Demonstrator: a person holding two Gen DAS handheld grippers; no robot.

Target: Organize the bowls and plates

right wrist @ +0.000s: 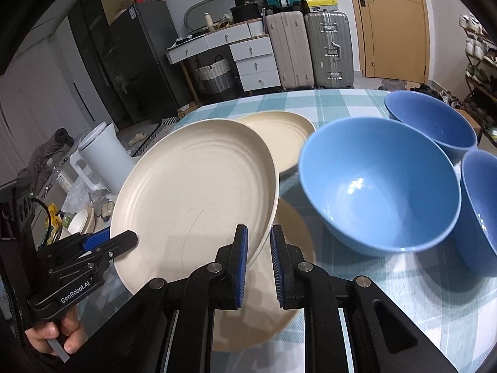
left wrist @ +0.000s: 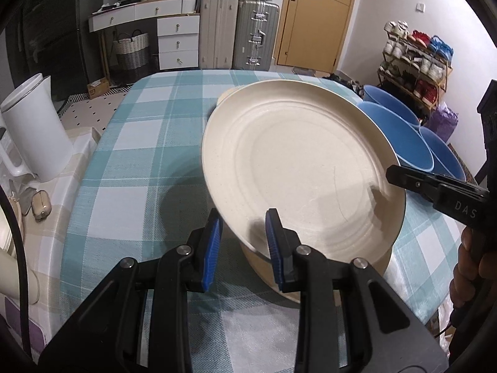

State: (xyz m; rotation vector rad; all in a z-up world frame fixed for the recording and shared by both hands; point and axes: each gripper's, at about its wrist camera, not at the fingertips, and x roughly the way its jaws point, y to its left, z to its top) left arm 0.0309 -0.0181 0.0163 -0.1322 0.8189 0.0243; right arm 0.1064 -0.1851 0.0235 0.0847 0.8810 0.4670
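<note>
A large cream plate is held tilted above the desk, gripped at two points on its rim. The left tool is closed to a narrow gap on the near rim, its blue pads set either side of the plate's edge. The right tool is clamped on the rim at the plate's right side; its pads are pressed nearly together with the thin edge between them. In the right wrist view the left tool is seen at the plate's lower left edge, with a hand on its grip.

Directly beneath the raised plate, just ahead of both tools, a second cream plate lies flat on the checked cloth. Beyond the raised plate, a third cream plate lies on the desk, partly hidden by the raised one.

To the right of the right tool, a blue bowl stands upright on the desk, near the raised plate's edge. Two more blue bowls are set further right: one behind it and one at the frame's right edge; whether they touch cannot be told.

To the far left of the left tool, a white kettle stands on an adjoining surface. Beyond the desk, suitcases and a wooden door are noted.
</note>
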